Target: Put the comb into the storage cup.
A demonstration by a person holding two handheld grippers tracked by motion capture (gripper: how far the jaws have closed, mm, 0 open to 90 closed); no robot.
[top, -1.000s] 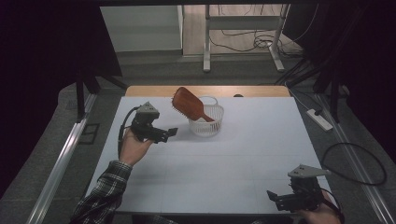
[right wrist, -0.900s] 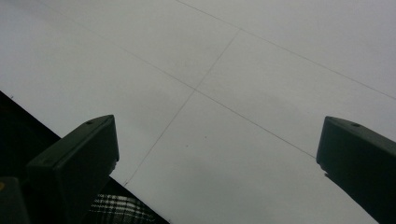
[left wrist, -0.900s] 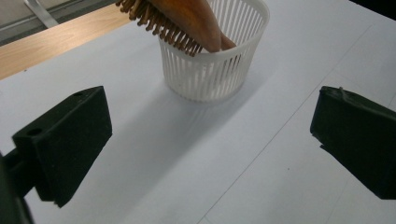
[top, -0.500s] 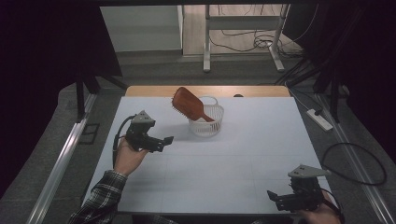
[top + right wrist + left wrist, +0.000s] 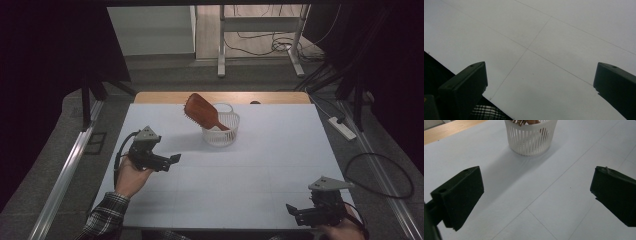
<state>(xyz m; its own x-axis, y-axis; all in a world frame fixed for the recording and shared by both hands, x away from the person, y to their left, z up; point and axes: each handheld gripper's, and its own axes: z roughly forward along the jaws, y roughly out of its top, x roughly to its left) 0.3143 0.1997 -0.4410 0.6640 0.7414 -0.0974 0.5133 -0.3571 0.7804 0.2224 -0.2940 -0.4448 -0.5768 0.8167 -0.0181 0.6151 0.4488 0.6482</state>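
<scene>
A brown wooden hairbrush leans in a white slatted basket at the far middle of the white table, its paddle sticking up to the left over the rim. My left gripper hovers over the table's left side, open and empty, some way short of the basket. Its jaws stand wide apart in the left gripper view, pointing toward the basket. My right gripper rests low at the front right corner, open, nothing between its jaws, which face bare table.
The white table has a wooden strip along its far edge. Its front edge lies just by my right gripper, with a plaid sleeve below. A metal rail runs along the left side. Cables lie on the floor to the right.
My left gripper has drawn back from beside the basket toward the front left and sunk lower over the table. The right gripper has stayed where it was.
</scene>
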